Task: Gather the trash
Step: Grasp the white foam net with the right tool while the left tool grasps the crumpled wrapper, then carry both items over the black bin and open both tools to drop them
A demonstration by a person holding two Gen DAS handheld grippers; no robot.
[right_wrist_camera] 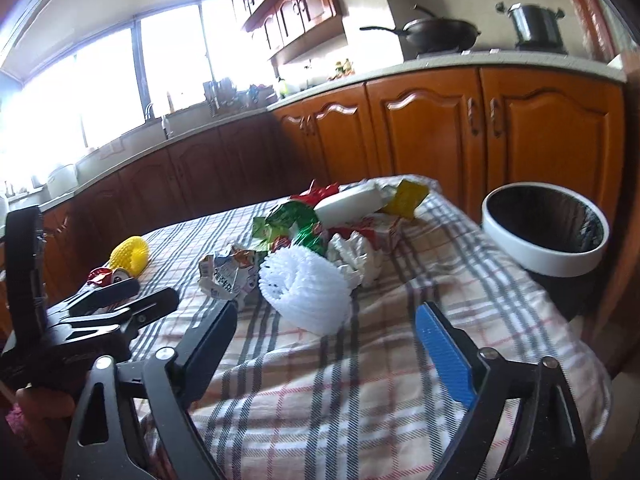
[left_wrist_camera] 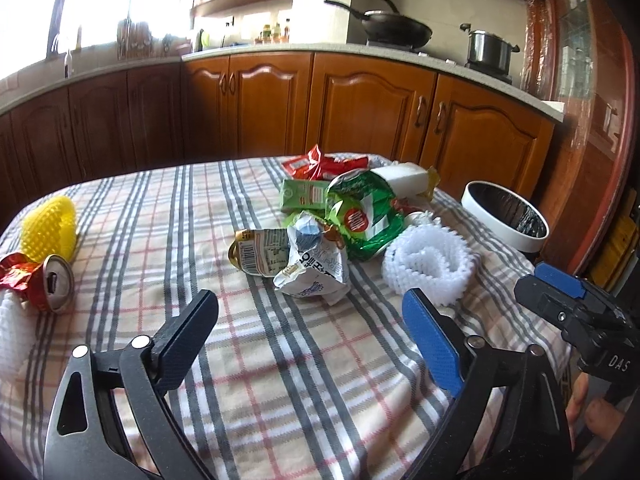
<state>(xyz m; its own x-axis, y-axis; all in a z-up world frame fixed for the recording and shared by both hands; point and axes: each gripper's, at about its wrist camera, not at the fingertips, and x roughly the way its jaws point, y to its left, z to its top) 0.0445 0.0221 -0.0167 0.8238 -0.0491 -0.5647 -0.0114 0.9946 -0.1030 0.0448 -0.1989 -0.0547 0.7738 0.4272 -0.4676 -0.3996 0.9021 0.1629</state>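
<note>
Trash pile (left_wrist_camera: pixel 320 232) ahead of both wide-apart, empty jaws, untouched.

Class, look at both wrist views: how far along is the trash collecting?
Done: nothing visibly. In hand: nothing; left gripper and right gripper are open and empty. Left: white foam net, wrappers, can, yellow net remain on the table; bin awaits.

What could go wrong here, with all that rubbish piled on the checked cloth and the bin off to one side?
1. The white foam net lies against the crumpled white wrapper, so closing on one may drag the other.
2. The bin stands beyond the table edge; light pieces could drop short of it.
3. The right gripper and left gripper, both open, work side by side and might bump.
</note>
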